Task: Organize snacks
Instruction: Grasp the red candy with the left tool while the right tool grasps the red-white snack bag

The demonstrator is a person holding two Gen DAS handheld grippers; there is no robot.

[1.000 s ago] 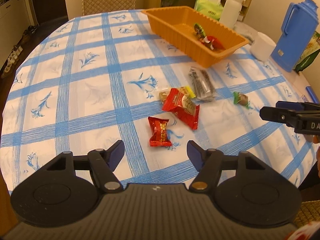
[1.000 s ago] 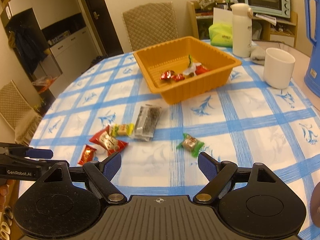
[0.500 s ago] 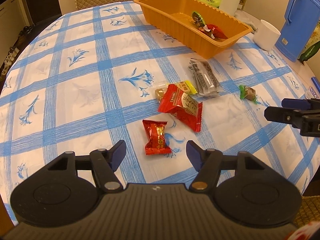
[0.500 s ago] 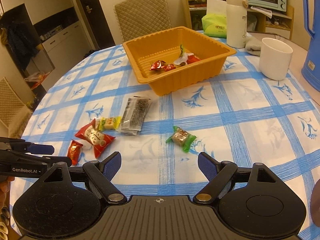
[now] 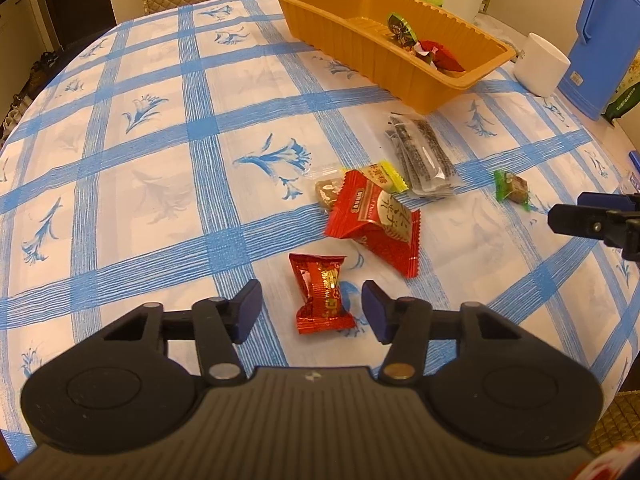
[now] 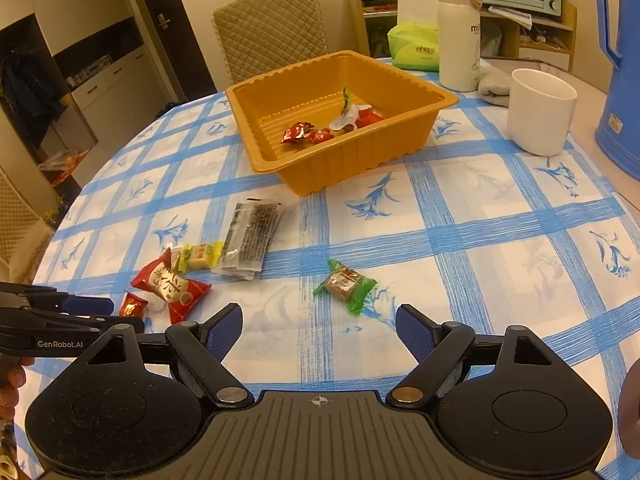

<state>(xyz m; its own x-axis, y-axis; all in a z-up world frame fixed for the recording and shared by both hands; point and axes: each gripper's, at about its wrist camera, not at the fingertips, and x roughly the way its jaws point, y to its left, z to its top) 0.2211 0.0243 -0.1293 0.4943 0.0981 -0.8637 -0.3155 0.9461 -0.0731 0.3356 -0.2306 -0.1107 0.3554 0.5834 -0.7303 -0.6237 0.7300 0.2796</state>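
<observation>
We see the small red candy (image 5: 322, 294) low centre in the left wrist view, flat on the desk (image 5: 160, 184), between the pads of the left hand-held gripper (image 5: 312, 310); its jaws are closing, pads not yet touching the wrapper. Just above-right of it lies a bigger red packet (image 5: 376, 222), partly over a yellow-ended sweet (image 5: 382, 176). A dark clear-wrapped bar (image 5: 420, 152) sits beside those, toward the orange tray (image 5: 400, 80) at top of frame. The tray holds a few wrapped sweets (image 6: 316, 132) near one wall. A green-wrapped candy (image 6: 347, 285) lies alone mid-frame in the right wrist view, just ahead of the right hand-held gripper (image 6: 319, 334), which is wide and holds nothing. White cup (image 6: 540, 114), white flask (image 6: 458, 32) and blue jug (image 5: 600, 36) stand past the tray, upper right.
</observation>
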